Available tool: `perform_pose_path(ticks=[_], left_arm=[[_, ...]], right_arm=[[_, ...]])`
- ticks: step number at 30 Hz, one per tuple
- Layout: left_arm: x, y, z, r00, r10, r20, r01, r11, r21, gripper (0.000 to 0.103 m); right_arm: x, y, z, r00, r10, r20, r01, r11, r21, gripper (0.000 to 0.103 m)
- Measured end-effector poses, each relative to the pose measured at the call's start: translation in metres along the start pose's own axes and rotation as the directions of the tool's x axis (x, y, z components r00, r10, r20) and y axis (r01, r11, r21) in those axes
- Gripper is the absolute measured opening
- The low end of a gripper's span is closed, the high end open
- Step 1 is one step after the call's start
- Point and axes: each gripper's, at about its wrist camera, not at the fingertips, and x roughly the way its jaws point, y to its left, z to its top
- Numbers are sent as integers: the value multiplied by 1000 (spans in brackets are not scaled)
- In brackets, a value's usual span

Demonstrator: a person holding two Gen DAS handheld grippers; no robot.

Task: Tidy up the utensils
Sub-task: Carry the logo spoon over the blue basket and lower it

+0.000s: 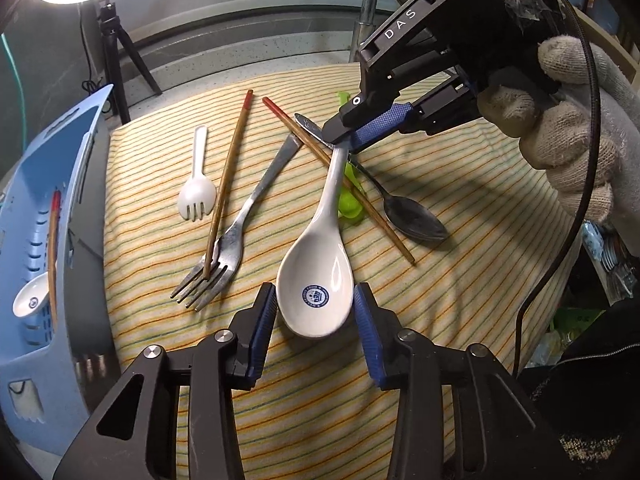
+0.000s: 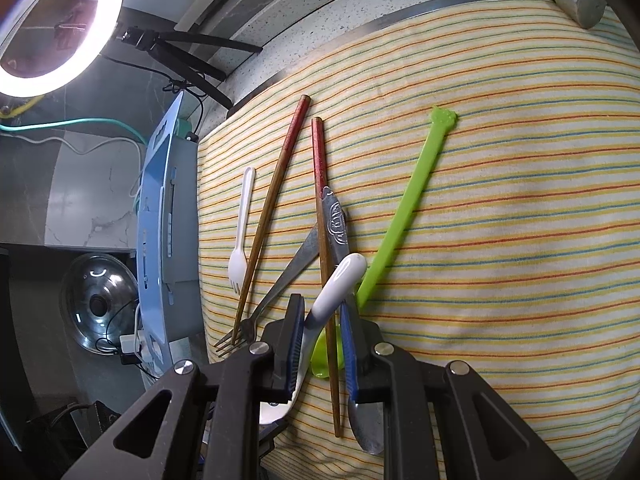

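The right gripper point(image 1: 343, 145) is clenched on the handle of the white ceramic spoon point(image 1: 316, 280), whose bowl sits between the left gripper's point(image 1: 315, 312) released jaws, near the middle of the striped cloth point(image 1: 460, 280). Lifting could drag the crossing chopstick point(image 1: 340, 184) and green spoon point(image 2: 404, 208), or the glazed handle could slip.
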Motion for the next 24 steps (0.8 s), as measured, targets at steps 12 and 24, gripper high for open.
perform_pose_path(ticks=[12, 24], left_arm=[[-34, 10, 5, 997, 6, 82, -2, 999, -47, 38], [-77, 71, 13, 980, 112, 165, -90, 987, -136, 38]], right_arm=[[-18, 26, 2, 999, 41, 18, -41, 999, -31, 15], [-8, 127, 30, 995, 100, 20, -95, 980, -174, 14]])
